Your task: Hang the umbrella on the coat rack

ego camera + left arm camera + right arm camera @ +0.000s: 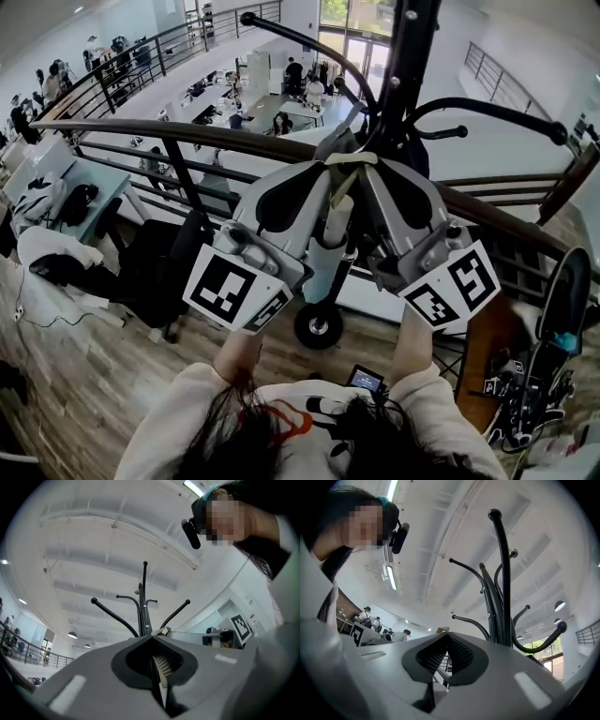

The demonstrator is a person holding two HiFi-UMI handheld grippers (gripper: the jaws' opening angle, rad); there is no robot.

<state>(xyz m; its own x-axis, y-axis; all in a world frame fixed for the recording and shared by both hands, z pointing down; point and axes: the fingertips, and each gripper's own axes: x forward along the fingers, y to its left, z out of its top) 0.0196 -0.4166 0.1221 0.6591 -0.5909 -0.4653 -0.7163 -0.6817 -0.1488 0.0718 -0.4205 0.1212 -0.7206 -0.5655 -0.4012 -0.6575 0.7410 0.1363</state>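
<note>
Holding the left tongs (330,162) up and forward, jaws pressed together on the thin umbrella strap (162,631). Raising the right tongs (362,162) just beside, tips almost touching the left ones, jaws likewise closed at the tip on that strap. Reaching with the left wrist (238,349) and right wrist (413,339) out of pale sleeves.

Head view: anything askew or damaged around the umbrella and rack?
Nothing stands out. The folded umbrella hangs down by its strap, which is pinched by the left gripper and right gripper beside the upright coat rack. No damage visible.
</note>
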